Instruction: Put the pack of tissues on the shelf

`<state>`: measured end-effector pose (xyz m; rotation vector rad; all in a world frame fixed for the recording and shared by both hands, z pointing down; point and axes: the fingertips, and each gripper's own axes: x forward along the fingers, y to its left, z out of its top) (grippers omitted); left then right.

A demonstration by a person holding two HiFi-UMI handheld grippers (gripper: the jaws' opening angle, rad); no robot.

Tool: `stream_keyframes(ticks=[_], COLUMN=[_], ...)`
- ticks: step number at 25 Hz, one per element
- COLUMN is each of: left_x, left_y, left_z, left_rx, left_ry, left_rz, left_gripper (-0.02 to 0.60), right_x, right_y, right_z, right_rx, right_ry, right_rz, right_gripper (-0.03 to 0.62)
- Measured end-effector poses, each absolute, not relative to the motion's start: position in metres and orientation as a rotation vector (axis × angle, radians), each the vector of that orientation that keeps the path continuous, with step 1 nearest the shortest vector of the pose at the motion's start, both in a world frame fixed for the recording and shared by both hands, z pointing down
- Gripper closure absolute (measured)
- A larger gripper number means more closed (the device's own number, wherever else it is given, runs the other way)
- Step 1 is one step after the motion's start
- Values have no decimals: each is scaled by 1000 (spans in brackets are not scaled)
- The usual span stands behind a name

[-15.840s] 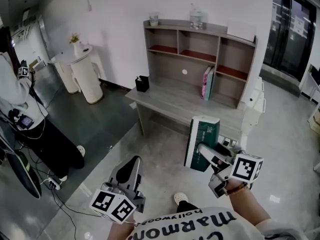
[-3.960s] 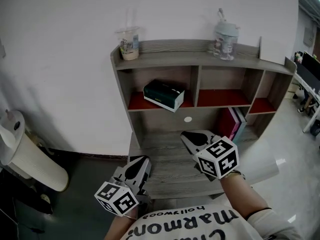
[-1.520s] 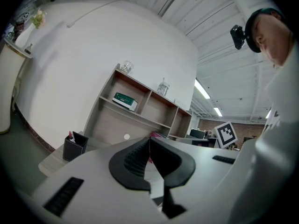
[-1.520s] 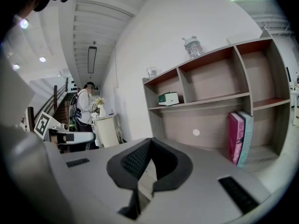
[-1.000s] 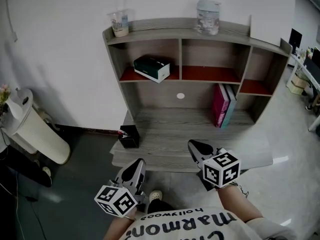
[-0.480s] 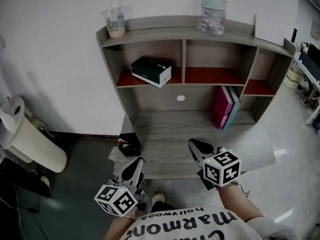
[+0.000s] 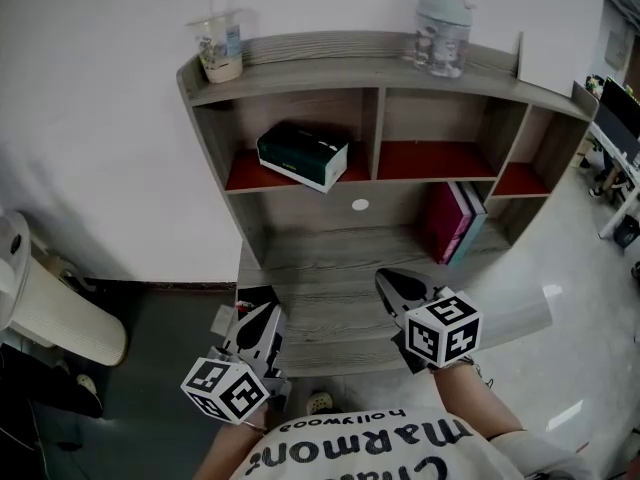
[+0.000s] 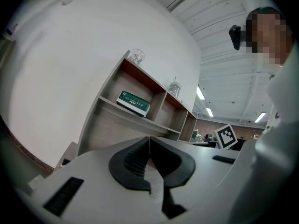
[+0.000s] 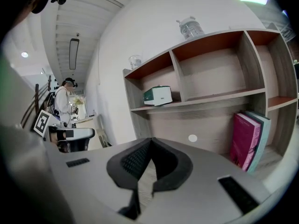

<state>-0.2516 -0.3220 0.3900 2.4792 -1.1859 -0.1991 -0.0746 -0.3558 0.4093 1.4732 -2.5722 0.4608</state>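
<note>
Showing in head view, pack of tissues (image 7: 302,155): it is lying askew on the red floor of the upper left compartment of the shelf unit (image 7: 330,68), with one corner reaching the front edge.
Head view, top board: a clear cup (image 7: 220,50) is standing at the left end and a bottle (image 7: 443,33) is standing right of the middle.
Head view, lower right bay: a pink book (image 7: 447,223) and a teal book (image 7: 470,230) are standing side by side, leaning slightly.
Head view, left gripper (image 7: 262,311): it is hovering over the left front of the desk board (image 7: 330,253), partly covering a black box (image 7: 250,296), well apart from the pack.
Head view, right gripper (image 7: 388,278): it is hovering over the right front of the desk board, pointing toward the shelf unit, also well apart from the pack.
Left gripper view, jaws: the two dark pads are meeting at their tips and are gripping nothing.
Left gripper view, background: the pack of tissues is showing on its shelf above and beyond the jaws, and the right gripper's marker cube (image 8: 227,135) is showing at the right.
Right gripper view, jaws: the pads are pressing together, fully closed, and are holding nothing.
Right gripper view, background: the pack is sitting in the left compartment above the jaws, the two books are standing at the right, and a person (image 9: 63,101) is standing far off at the left.
</note>
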Motion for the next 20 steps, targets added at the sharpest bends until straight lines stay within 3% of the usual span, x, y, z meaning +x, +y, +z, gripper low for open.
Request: stream_keyframes(ticks=[20], left_x=[-251], left_y=[-321], left_z=[391], left_rx=[2470], left_ry=[-1200], left_rz=[-195], left_gripper=[563], right_x=[-71], right_y=[-359], right_z=[407], right_rx=[1500], right_ry=[-2609], right_rz=[514], right_gripper=[586])
